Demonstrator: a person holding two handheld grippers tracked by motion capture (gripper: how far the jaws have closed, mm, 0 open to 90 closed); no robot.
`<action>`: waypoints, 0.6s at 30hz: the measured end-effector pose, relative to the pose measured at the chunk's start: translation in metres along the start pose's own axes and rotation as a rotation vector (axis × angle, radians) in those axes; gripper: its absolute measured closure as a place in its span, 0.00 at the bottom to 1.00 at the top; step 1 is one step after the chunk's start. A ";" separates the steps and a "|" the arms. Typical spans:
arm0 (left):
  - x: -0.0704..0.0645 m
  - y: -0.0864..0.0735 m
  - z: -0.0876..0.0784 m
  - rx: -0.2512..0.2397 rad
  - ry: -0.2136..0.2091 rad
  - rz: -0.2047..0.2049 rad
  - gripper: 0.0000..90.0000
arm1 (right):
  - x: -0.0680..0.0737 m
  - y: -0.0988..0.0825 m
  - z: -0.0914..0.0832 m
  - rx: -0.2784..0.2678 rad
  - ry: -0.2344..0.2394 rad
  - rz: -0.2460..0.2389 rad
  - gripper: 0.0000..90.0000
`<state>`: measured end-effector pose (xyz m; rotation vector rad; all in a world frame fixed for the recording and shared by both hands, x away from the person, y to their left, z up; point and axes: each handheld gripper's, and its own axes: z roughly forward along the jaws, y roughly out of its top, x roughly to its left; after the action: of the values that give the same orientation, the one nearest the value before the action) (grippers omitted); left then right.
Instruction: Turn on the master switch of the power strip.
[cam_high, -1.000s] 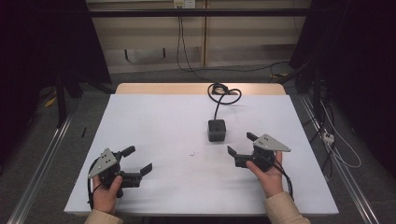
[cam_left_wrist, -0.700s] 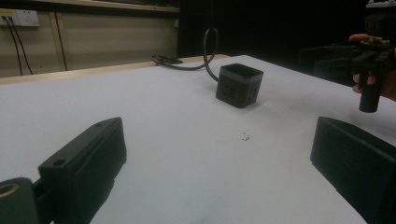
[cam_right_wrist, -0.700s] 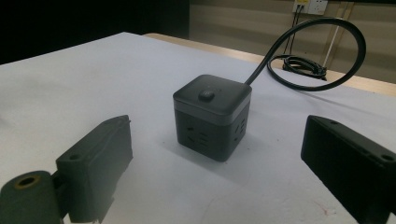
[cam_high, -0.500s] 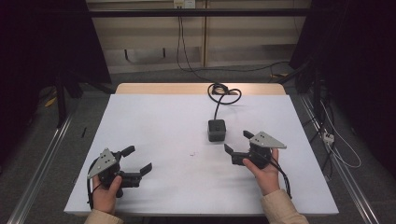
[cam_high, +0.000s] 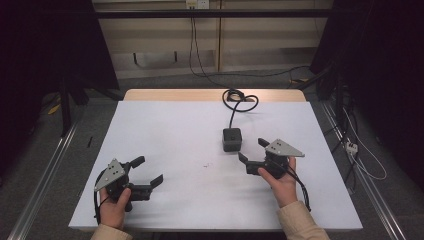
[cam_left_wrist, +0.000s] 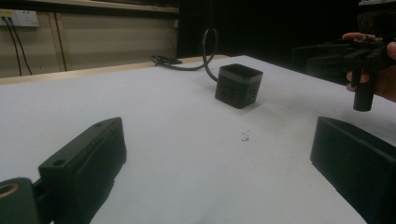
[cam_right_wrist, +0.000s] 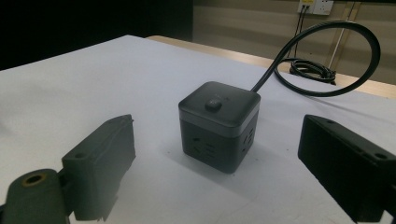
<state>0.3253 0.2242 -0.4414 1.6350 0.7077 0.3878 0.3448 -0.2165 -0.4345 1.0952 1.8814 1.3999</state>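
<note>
Right claw (cam_high: 251, 154) open near cube socket (cam_high: 232, 139); right gripper view shows its top button. Left claw (cam_high: 147, 171) open.

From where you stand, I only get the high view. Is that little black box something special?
Observer: It's a cube power strip, with socket holes on its sides.
Operator: Anything on its top?
Observer: Yes, a small round button in the middle.
Operator: Are the right tongs around it yet?
Observer: No. The right tongs are open and aimed at the cube, which stands beyond the jaw tips, untouched.
Operator: And the left tongs?
Observer: The left tongs are open too, with bare table between the jaws.
</note>
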 end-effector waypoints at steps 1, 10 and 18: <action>0.000 0.000 0.000 0.000 -0.001 -0.001 0.03 | 0.000 0.000 0.000 -0.001 0.000 0.003 0.12; 0.000 0.000 0.000 -0.003 0.001 -0.005 0.03 | 0.001 0.003 0.005 -0.005 0.002 0.011 0.13; 0.000 0.000 0.000 -0.003 0.000 -0.007 0.03 | 0.001 0.006 0.009 0.001 0.008 0.017 0.15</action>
<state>0.3254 0.2242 -0.4418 1.6297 0.7122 0.3838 0.3531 -0.2106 -0.4315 1.1097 1.8825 1.4150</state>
